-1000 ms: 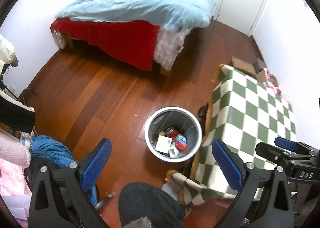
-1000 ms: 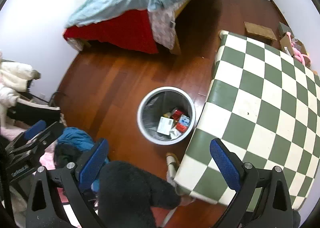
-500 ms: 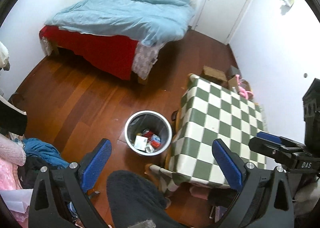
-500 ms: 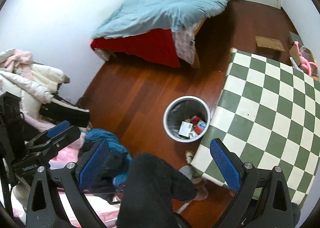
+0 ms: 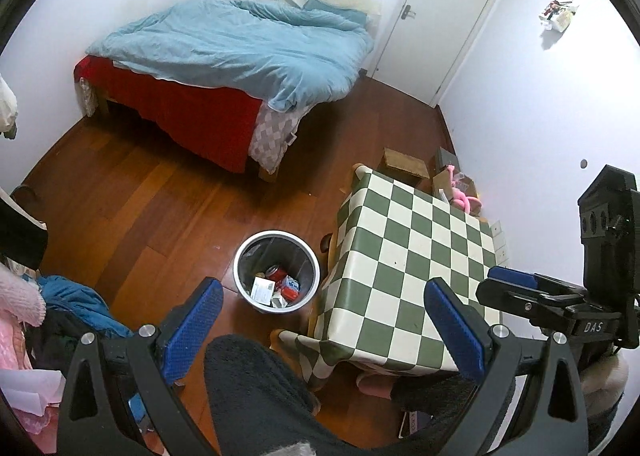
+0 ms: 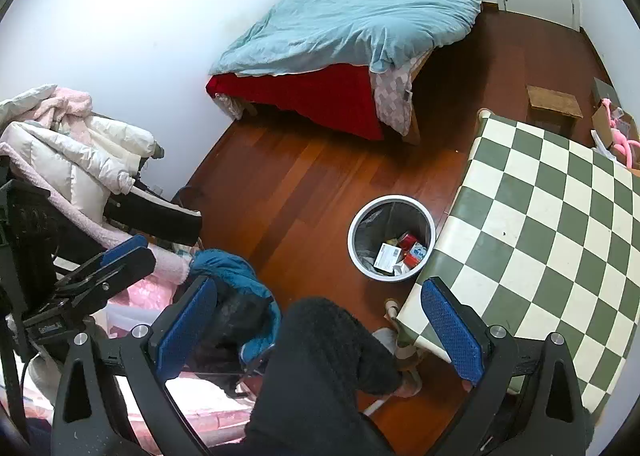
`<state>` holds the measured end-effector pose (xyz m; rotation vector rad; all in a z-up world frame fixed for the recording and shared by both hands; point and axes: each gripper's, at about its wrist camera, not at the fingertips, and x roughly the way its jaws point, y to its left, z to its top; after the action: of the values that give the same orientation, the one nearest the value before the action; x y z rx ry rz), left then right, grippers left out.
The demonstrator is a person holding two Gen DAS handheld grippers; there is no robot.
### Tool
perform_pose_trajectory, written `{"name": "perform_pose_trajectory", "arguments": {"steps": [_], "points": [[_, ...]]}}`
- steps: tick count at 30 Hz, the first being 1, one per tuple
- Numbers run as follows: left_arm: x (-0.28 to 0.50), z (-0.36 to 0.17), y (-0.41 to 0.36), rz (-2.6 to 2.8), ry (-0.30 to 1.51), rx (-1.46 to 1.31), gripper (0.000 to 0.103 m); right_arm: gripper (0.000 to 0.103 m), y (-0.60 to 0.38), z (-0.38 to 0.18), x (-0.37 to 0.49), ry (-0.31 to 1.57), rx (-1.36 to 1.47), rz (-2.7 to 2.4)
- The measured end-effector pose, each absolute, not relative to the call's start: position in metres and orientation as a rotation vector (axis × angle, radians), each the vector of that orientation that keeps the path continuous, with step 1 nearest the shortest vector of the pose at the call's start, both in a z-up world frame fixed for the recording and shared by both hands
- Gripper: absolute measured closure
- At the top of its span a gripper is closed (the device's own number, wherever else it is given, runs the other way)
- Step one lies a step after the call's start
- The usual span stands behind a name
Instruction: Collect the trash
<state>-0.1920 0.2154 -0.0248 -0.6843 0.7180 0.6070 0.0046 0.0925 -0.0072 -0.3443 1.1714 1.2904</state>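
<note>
A round grey trash bin [image 5: 276,252] with a white rim stands on the wood floor beside the table; it also shows in the right wrist view [image 6: 390,216]. Inside lie a white box [image 5: 263,290], a red can [image 5: 273,271] and small cartons [image 6: 412,250]. My left gripper [image 5: 324,320] is open and empty, held high above the floor. My right gripper [image 6: 318,322] is open and empty, also high up. The right gripper shows at the right of the left wrist view [image 5: 516,288]. The left gripper shows at the left of the right wrist view [image 6: 120,256].
A table with a green-and-white checked cloth [image 5: 420,256] stands right of the bin. A bed with a blue duvet [image 5: 240,48] fills the far side. Clothes and jackets [image 6: 72,152] pile up at the left. A wooden box [image 5: 404,164], a white door [image 5: 444,16].
Both grippers have risen and pulled back from the bin, so the bin looks smaller and more of the room shows. Both stay open and empty.
</note>
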Motion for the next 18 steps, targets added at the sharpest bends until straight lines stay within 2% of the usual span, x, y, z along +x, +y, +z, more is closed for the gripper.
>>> {"name": "perform_pose_trajectory", "arguments": {"steps": [18], "points": [[-0.1971,-0.0270,0.2107,0.589,0.713,-0.696,0.000,0.000,0.0991,-0.0092,-0.0032,1.191,-0.376,1.299]]}}
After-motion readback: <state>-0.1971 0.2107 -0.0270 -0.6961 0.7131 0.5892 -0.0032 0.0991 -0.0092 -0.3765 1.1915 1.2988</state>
